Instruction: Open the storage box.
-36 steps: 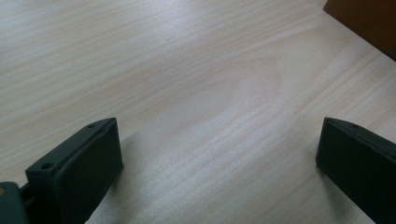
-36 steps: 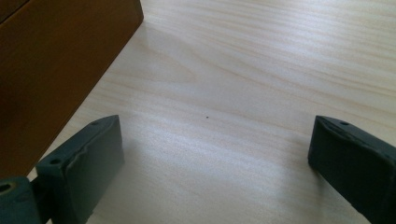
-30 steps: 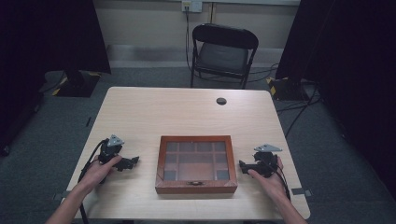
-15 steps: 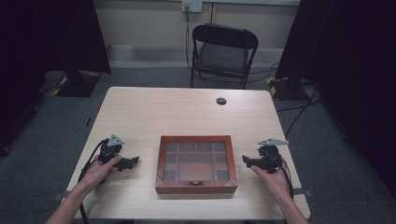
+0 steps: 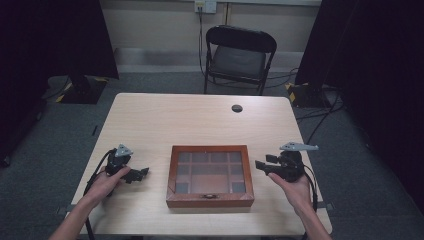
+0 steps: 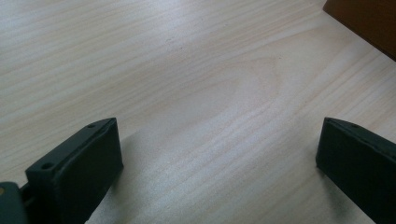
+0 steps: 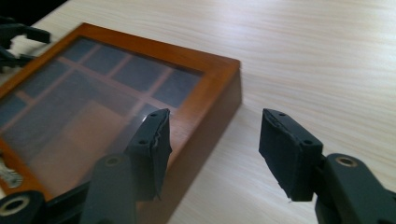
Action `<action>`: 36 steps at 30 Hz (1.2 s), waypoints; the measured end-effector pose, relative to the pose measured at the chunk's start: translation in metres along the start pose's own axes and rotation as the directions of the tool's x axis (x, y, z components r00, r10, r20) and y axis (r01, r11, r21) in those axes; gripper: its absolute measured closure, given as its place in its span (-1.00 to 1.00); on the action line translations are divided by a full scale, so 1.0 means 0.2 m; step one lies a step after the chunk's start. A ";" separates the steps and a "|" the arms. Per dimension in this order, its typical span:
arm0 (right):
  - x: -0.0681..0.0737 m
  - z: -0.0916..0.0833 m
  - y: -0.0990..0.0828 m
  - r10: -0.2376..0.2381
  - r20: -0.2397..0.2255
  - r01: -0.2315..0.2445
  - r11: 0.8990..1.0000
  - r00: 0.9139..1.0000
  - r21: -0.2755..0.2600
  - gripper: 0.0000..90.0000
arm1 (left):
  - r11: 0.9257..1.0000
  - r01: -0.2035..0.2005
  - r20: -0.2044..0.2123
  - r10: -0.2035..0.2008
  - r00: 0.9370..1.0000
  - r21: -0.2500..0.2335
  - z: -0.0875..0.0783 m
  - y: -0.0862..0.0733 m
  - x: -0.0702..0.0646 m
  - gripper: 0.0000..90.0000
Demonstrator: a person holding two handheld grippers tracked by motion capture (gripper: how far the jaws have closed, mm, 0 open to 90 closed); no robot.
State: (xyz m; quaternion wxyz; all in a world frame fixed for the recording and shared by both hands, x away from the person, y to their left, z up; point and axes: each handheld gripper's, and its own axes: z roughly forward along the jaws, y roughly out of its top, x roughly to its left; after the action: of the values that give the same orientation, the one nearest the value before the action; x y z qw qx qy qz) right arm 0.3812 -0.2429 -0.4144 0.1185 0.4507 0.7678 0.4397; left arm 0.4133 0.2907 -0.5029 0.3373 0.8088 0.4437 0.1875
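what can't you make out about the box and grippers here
- Wooden box contents: the high view is too small, and the glass lid blurs in the right gripper view.
- Front clasp: cut off by the edge of the right gripper view.
- Round dark thing: too small to identify.

Looking like a recording lab or studio setup: black curtains (image 5: 50, 40) hanging on both sides, grey carpet (image 5: 150, 82) covering the floor, cables (image 5: 320, 107) trailing across it, a lone folding chair (image 5: 240, 55) sitting behind a bare wooden table (image 5: 200, 120), wall outlet (image 5: 206, 6) showing above.
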 end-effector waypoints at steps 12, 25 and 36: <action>0.14 0.02 0.07 -0.043 -0.113 0.045 0.999 0.993 0.015 0.12 | 1.000 0.000 0.000 0.000 1.000 0.001 0.00 0.00 0.00 -1.00; 0.35 0.05 0.19 -0.098 -0.217 0.102 0.995 0.971 0.006 0.17 | 1.000 0.001 0.000 -0.001 1.000 0.000 0.00 0.00 0.00 -1.00; 0.51 0.14 0.21 -0.163 -0.327 0.186 0.982 0.931 0.039 0.34 | 1.000 0.000 0.000 0.000 1.000 0.000 0.00 0.00 0.00 -1.00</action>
State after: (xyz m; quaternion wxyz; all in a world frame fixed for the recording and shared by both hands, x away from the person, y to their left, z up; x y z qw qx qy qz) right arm 0.3643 -0.1371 -0.3761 0.0142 0.3066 0.8285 0.4683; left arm 0.4133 0.2907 -0.5029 0.3372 0.8089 0.4436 0.1875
